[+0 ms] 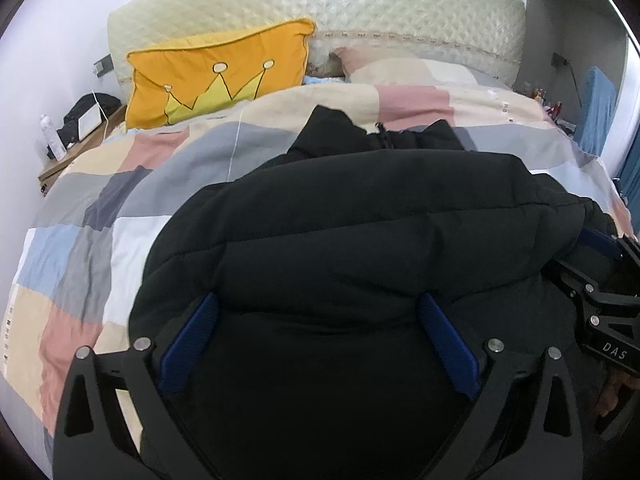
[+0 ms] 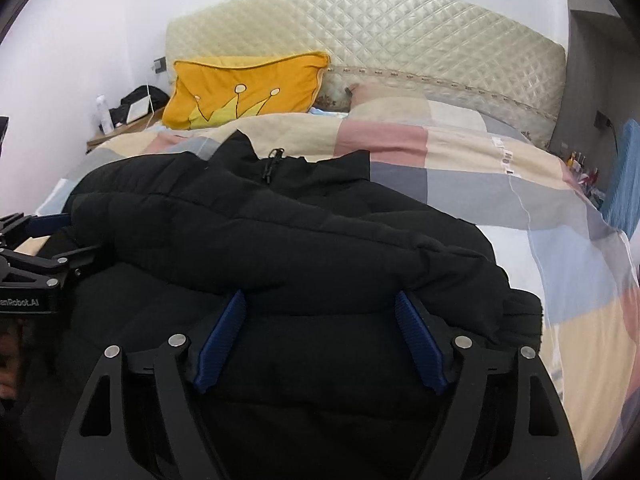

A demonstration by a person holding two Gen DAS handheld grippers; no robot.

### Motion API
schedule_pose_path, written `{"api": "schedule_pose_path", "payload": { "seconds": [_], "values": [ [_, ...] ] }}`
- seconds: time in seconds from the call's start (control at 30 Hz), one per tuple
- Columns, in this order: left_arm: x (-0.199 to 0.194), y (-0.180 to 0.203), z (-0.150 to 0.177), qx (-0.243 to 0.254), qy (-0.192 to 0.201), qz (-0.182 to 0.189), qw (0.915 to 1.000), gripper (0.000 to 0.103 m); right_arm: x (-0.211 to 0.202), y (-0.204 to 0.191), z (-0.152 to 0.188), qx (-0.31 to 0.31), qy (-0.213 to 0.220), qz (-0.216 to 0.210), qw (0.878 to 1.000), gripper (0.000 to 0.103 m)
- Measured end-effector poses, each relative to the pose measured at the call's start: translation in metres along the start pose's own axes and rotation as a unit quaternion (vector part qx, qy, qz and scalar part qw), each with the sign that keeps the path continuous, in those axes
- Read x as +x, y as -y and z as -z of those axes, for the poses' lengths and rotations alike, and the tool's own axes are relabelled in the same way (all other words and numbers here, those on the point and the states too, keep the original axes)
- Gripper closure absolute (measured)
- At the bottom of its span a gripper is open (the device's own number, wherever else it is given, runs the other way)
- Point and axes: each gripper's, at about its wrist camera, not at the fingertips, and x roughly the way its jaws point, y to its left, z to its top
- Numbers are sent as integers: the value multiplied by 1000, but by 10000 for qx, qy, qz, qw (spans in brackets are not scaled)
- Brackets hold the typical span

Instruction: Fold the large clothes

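A black puffer jacket [image 1: 360,220] lies folded over on the patchwork bed; it also shows in the right wrist view [image 2: 280,240], collar and zipper pull [image 2: 272,162] toward the headboard. My left gripper [image 1: 318,304] is open, its blue pads [image 1: 192,340] spread wide over the jacket's near left part. My right gripper [image 2: 320,300] is open, its blue pads [image 2: 420,344] spread at the edge of the folded-over layer on the right. Each gripper shows at the edge of the other's view, the right [image 1: 600,280] and the left [image 2: 44,256].
The patchwork duvet [image 1: 100,208] covers the bed. An orange crown pillow [image 1: 216,72] leans on the quilted cream headboard [image 1: 360,4]. A bedside table [image 1: 76,148] with a bottle and dark items stands left. A blue cloth [image 1: 598,108] hangs at the right.
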Motion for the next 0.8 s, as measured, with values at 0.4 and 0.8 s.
{"api": "schedule_pose_path", "payload": {
  "seconds": [0.4,0.8],
  "values": [
    [51,3,-1,-11,-302,64,9995,0,49,14,3,142,-253,-182,9994,24],
    [23,-1,17,224,118,-39,9997,0,26,24,9,132,-126,-450,9988,25]
  ]
}}
